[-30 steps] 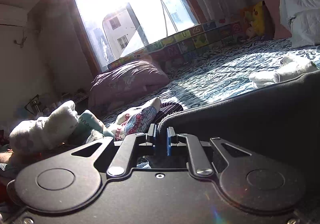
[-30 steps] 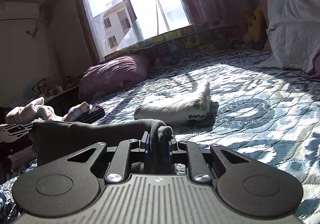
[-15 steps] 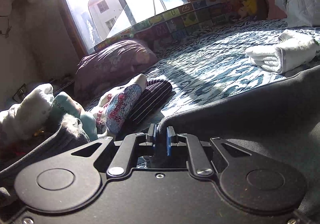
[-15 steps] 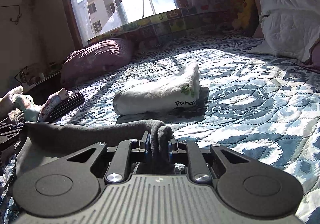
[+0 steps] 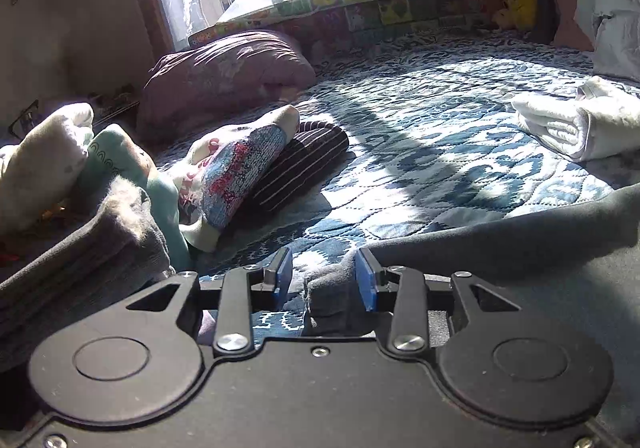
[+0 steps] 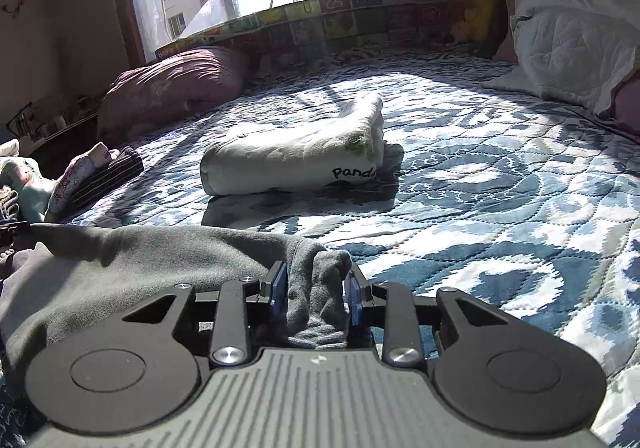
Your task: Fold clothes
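Observation:
A dark grey garment (image 5: pixel 520 248) lies flat on the blue-and-white quilted bedspread (image 5: pixel 420 152). My left gripper (image 5: pixel 324 280) is open; a bunched grey corner rests loosely between its blue pads, nearer the right pad. In the right wrist view the same grey garment (image 6: pixel 140 260) spreads to the left. My right gripper (image 6: pixel 316 294) is open, and a crumpled grey fold stands slack between its pads. A folded white garment (image 6: pixel 296 160) printed "panda" sits on the bed beyond.
A heap of unfolded clothes (image 5: pixel 232 168) with a striped piece (image 5: pixel 304 160) lies at the left. A purple pillow (image 5: pixel 224 76) is under the window, a white quilt (image 6: pixel 572 28) at the right. The folded white garment (image 5: pixel 576 124) also shows at the right edge.
Both grippers have gone from shut on the grey garment to open, letting it go. Both have dropped lower toward the bed, and the garment now rests on the bedspread.

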### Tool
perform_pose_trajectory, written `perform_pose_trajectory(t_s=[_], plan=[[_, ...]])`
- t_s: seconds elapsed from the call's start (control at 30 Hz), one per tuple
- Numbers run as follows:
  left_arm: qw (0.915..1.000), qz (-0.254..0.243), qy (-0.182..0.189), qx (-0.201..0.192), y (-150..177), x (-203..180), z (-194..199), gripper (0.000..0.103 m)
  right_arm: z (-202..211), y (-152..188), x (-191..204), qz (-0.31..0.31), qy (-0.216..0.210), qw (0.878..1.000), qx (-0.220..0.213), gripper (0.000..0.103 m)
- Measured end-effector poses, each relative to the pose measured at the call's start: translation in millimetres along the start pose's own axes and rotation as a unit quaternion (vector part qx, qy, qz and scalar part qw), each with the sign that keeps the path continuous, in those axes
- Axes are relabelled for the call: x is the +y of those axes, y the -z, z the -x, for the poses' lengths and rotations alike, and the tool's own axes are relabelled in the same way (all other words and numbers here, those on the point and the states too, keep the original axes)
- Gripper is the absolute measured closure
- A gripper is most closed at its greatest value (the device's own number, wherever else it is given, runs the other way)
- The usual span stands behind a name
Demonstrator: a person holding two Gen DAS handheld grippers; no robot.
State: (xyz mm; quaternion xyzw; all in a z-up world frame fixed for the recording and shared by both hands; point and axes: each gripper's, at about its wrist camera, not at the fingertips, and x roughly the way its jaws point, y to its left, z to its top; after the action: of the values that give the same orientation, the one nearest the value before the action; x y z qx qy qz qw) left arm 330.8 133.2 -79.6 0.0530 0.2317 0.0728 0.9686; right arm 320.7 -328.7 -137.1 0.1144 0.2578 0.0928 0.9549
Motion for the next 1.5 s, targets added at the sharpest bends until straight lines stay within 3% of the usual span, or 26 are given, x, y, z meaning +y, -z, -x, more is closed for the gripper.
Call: perform_pose_trajectory(t_s=[0.13,0.23,0.37,0.43,0.5,0.53,0.6,0.63,0.7,0.73,0.8,0.83,0.87,1.0,1.03,1.17,1.27,1.37,1.5], plan=[[0.9885,0.151,0.003,-0.001,10,53,32,0.065,13,0,7,0.002,0.009,1.000,-0.027,0.060],[0.9662,0.253,0.047,0.015,33,74,42,0.064,27,0,17,0.013,0.018,0.998,-0.056,0.060],[0.9332,0.341,0.105,0.039,48,77,36,0.062,46,1,30,0.028,0.030,0.995,-0.093,0.059],[0.9297,0.346,0.116,0.046,50,67,29,0.061,55,1,37,0.035,0.037,0.992,-0.112,0.059],[0.9299,0.343,0.119,0.059,51,55,21,0.069,59,-1,37,0.075,0.018,0.989,-0.128,0.059],[0.9382,0.324,0.107,0.059,49,46,20,0.074,58,1,43,0.095,-0.004,0.988,-0.119,0.059],[0.9458,0.304,0.098,0.057,41,40,28,0.081,43,7,60,0.143,-0.019,0.988,-0.057,0.061],[0.9398,0.321,0.107,0.052,37,43,34,0.081,32,12,64,0.159,-0.003,0.987,-0.021,0.063],[0.9429,0.313,0.096,0.059,37,44,35,0.081,20,17,58,0.156,0.011,0.987,0.023,0.066],[0.9452,0.308,0.090,0.063,37,45,35,0.081,20,16,52,0.141,0.006,0.990,0.024,0.066],[0.9628,0.252,0.063,0.075,46,37,24,0.079,22,12,51,0.137,-0.001,0.990,0.016,0.068],[0.9705,0.222,0.049,0.081,51,33,17,0.068,23,11,53,0.139,-0.004,0.990,0.011,0.068],[0.9743,0.209,0.041,0.073,48,32,21,0.057,24,10,54,0.141,-0.007,0.990,0.006,0.068],[0.9877,0.155,0.020,0.005,29,24,42,0.059,28,5,61,0.149,-0.020,0.989,-0.014,0.067],[0.9899,0.140,0.023,-0.010,26,19,45,0.059,29,3,62,0.151,-0.023,0.988,-0.019,0.063],[0.9926,0.093,0.073,-0.028,16,-2,38,0.060,33,-2,68,0.159,-0.035,0.986,-0.039,0.062],[0.9934,0.075,0.084,-0.019,14,-10,14,0.061,18,-7,62,0.134,-0.031,0.990,-0.028,0.062],[0.9935,0.073,0.083,0.026,15,-16,-13,0.063,3,3,47,0.101,-0.019,0.994,0.023,0.062],[0.9970,0.016,0.052,0.055,25,-28,-29,0.063,-5,6,43,0.097,-0.020,0.994,0.037,0.064]])
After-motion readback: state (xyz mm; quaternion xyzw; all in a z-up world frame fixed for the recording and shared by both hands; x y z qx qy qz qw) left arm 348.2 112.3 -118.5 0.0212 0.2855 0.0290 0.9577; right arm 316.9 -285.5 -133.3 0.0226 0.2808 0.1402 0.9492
